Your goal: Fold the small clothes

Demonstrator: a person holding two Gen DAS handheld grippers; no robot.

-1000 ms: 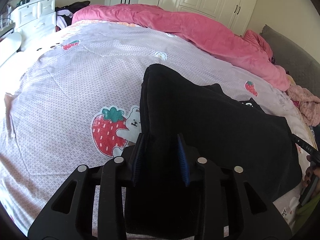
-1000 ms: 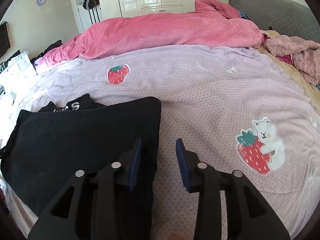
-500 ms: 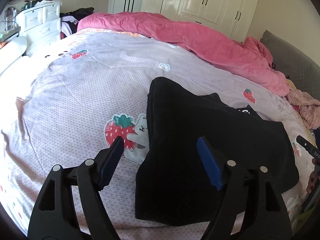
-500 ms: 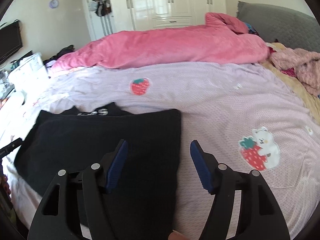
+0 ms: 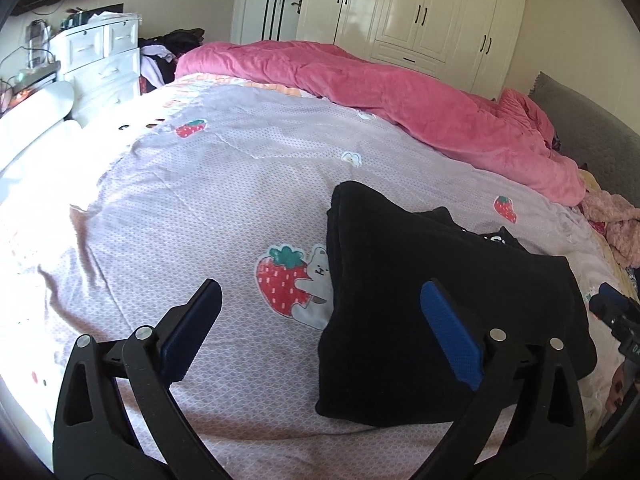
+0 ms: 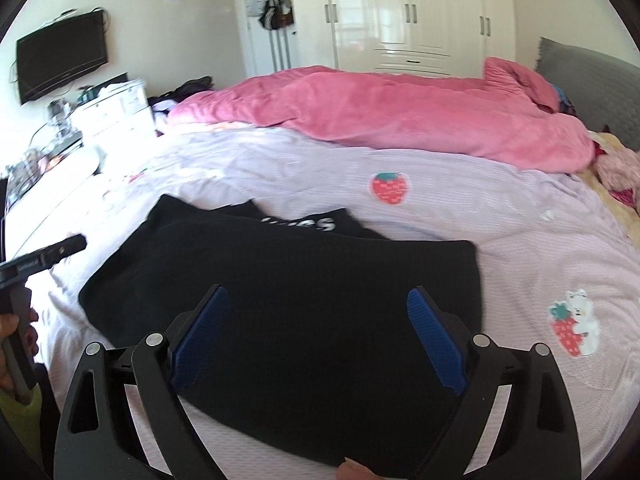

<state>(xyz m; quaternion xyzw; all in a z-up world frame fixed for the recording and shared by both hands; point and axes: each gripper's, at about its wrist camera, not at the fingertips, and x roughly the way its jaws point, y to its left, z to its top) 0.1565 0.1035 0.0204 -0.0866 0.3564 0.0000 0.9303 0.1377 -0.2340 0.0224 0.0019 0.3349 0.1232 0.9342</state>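
A black garment (image 5: 432,304) lies folded flat on the lilac strawberry bedsheet (image 5: 224,184); white lettering shows at its far edge in the right wrist view (image 6: 316,224). My left gripper (image 5: 320,312) is open and empty, raised above the sheet at the garment's left edge. My right gripper (image 6: 320,320) is open and empty, held above the middle of the garment (image 6: 304,312). The other gripper's tip shows at each view's side.
A pink duvet (image 5: 400,96) is bunched across the far side of the bed. A pink fluffy garment (image 5: 612,224) lies at the right edge. White drawers (image 5: 100,64) stand left of the bed, white wardrobes (image 6: 408,16) behind, a TV (image 6: 60,60) on the wall.
My left gripper let go of the black garment, opened wide and pulled back and up. My right gripper also opened wider and drew back, shifting over the garment.
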